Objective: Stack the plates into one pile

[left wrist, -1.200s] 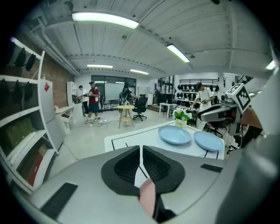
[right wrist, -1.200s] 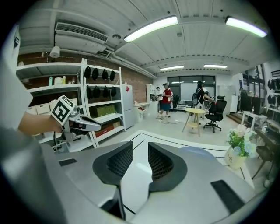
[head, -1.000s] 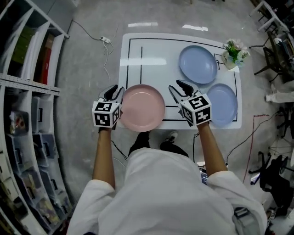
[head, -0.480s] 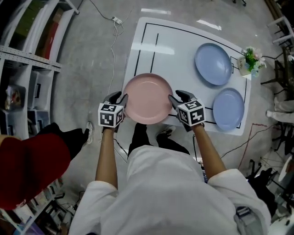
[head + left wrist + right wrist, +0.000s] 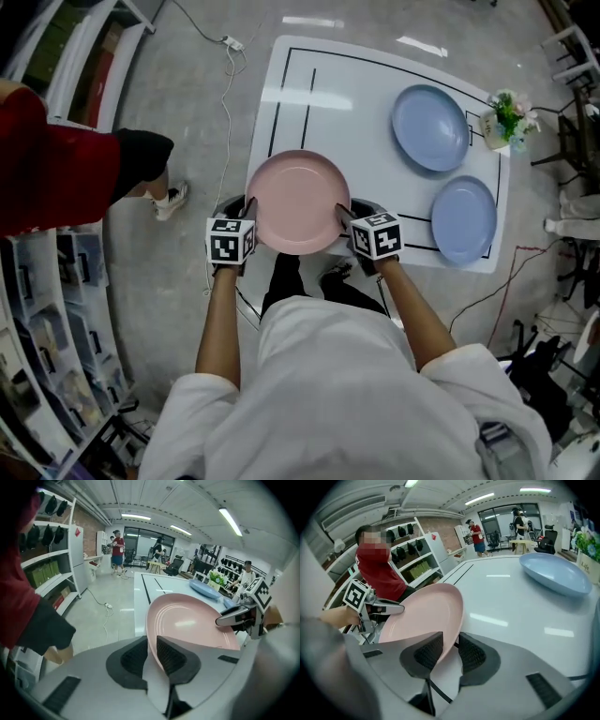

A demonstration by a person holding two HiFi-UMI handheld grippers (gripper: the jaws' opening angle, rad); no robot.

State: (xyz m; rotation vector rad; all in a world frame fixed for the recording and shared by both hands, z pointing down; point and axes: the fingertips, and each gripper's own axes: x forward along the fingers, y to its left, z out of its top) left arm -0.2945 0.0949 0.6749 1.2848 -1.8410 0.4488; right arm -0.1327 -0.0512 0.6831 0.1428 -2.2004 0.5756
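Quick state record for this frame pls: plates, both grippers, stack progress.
pink plate: at the near edge of the table, overhanging it
left gripper: jaws have just been closing, now on the pink plate's left rim
right gripper: jaws have just been closing, now on its right rim
far blue plate: flat on the table, right side
near blue plate: flat, apart from the far one
stack: not started
other: potted plant at far right corner

Plate and table colours
One pink plate (image 5: 296, 202); far plate (image 5: 430, 127) and near plate (image 5: 463, 219) light blue; white table (image 5: 356, 103), black lines.
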